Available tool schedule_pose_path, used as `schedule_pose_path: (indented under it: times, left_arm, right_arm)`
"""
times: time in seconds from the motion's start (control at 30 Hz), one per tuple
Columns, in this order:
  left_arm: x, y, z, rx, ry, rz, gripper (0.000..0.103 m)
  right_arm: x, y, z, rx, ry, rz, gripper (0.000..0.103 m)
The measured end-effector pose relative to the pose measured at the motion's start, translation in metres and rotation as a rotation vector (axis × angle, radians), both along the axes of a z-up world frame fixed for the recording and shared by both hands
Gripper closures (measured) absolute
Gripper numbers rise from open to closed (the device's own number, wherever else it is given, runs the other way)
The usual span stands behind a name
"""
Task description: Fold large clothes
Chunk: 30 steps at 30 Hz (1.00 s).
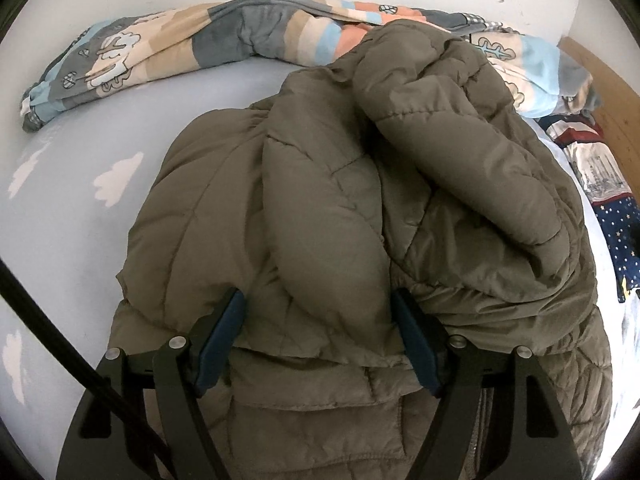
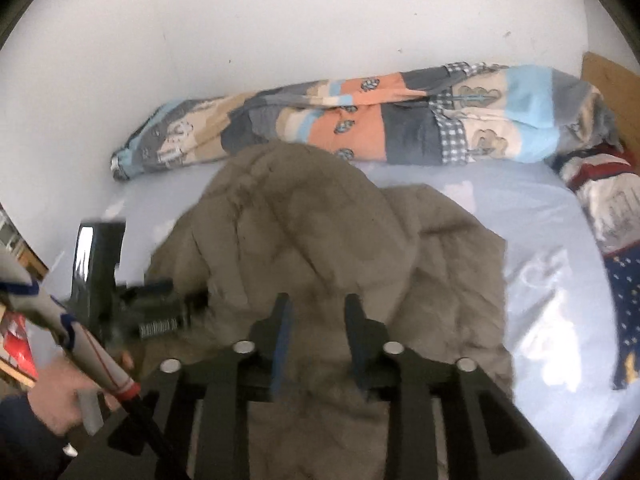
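An olive-brown quilted puffer jacket point(image 1: 360, 216) lies bunched on the pale blue bed sheet point(image 1: 80, 220); it also shows in the right wrist view point(image 2: 320, 240). My left gripper point(image 1: 318, 316) is open, its blue pads point(image 1: 224, 332) wide apart on either side of a puffy fold of the jacket, pressed against it. My right gripper point(image 2: 316, 320) is open with a narrower gap, hovering above the jacket's near part; nothing is between its fingers. The left gripper also shows in the right wrist view point(image 2: 188, 304), at the jacket's left edge, held by a hand.
A rolled patchwork duvet point(image 1: 240, 36) lies along the white wall at the back. A star-patterned pillow and bedding point(image 2: 624, 300) sit at the right by a wooden headboard point(image 1: 600, 80). Cloud-print sheet point(image 2: 540, 280) lies left and right of the jacket.
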<state>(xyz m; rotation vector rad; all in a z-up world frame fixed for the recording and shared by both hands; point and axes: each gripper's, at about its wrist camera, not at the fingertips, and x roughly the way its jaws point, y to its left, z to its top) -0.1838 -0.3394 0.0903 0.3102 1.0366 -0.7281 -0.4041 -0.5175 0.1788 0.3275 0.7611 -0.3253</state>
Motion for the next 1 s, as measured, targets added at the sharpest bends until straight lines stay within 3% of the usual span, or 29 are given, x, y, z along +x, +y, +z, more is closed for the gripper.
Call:
schedule_pose_path:
  times: [0.13, 0.2, 0.27, 0.37, 0.43, 0.6, 0.7, 0.77, 0.83, 0.9, 1.0]
  left_arm:
    - [0.001, 0.0, 0.0, -0.003, 0.0, -0.004, 0.027]
    - [0.001, -0.001, -0.001, 0.003, 0.001, -0.013, 0.026]
    - [0.0, -0.002, -0.002, 0.012, -0.008, -0.019, 0.026]
    - [-0.002, -0.001, 0.001, 0.007, -0.017, -0.021, 0.026]
    - [-0.001, 0.001, 0.007, -0.011, -0.018, -0.013, 0.026]
    - [-0.003, 0.006, 0.026, -0.059, -0.047, 0.003, 0.026]
    - [-0.007, 0.005, 0.031, -0.055, -0.083, -0.001, 0.026]
    - [-0.007, 0.004, 0.03, -0.044, -0.091, -0.003, 0.026]
    - [-0.003, 0.004, 0.028, -0.04, -0.079, 0.002, 0.026]
    - [-0.002, 0.005, 0.025, -0.044, -0.065, 0.002, 0.026]
    - [-0.004, 0.006, 0.026, -0.049, -0.068, -0.001, 0.026]
  right_arm:
    - [0.039, -0.021, -0.046, 0.055, 0.064, -0.07, 0.068]
    - [0.049, -0.032, -0.084, 0.137, 0.135, -0.107, 0.068]
    - [0.048, -0.031, -0.11, 0.174, 0.131, -0.123, 0.068]
    - [0.051, -0.023, -0.105, 0.119, 0.152, -0.114, 0.068]
    - [0.049, -0.022, -0.092, 0.135, 0.151, -0.123, 0.068]
    - [0.039, -0.004, -0.038, 0.05, 0.036, -0.097, 0.068]
    - [0.048, 0.007, -0.024, 0.043, -0.026, -0.039, 0.068]
    - [0.058, 0.015, -0.029, 0.036, -0.007, -0.015, 0.069]
    - [0.07, 0.019, -0.047, 0.065, 0.037, 0.006, 0.079]
    - [0.077, 0.013, -0.072, 0.112, 0.103, -0.012, 0.079]
    - [0.081, 0.007, -0.104, 0.187, 0.129, -0.016, 0.079]
